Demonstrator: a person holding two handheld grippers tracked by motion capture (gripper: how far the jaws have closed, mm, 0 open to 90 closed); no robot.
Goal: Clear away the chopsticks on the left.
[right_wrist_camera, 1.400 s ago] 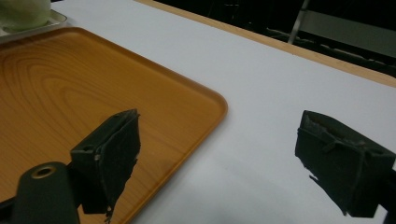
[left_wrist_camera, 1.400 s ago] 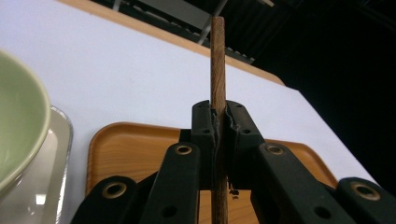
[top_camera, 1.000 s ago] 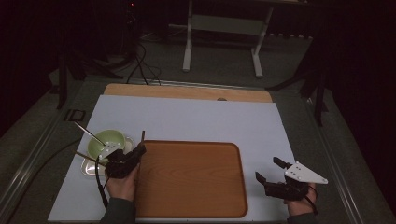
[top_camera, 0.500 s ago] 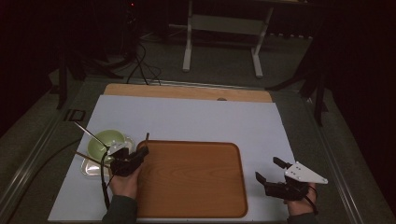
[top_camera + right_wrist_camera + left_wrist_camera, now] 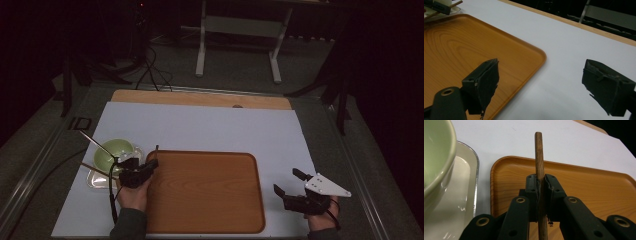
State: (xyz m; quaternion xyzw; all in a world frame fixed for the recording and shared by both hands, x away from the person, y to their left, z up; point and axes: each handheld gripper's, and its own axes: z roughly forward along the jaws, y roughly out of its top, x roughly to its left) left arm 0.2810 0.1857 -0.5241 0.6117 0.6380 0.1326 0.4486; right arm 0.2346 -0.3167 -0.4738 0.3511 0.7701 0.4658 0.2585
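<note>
My left gripper [image 5: 540,185] is shut on a thin brown wooden stick [image 5: 539,157] that points up and away from the jaws. It hovers at the left edge of the wooden tray [image 5: 586,185]. From above, the left gripper [image 5: 149,165] sits between the green bowl [image 5: 111,151] and the wooden tray [image 5: 205,192]. The stick's [image 5: 156,150] tip pokes out beyond it. My right gripper [image 5: 286,180] rests open over the white mat, right of the tray. Nothing lies between the right gripper's [image 5: 549,82] jaws.
The green bowl [image 5: 436,157] stands in a small metal dish [image 5: 466,177] left of the tray. A metal rod [image 5: 92,140] and another wooden stick [image 5: 92,169] lean out of the bowl. A white mat [image 5: 210,130] covers the table; a wooden strip [image 5: 200,99] runs along its far edge.
My left gripper has shifted slightly right toward the tray's left edge, still holding the stick. The right gripper has stayed put.
</note>
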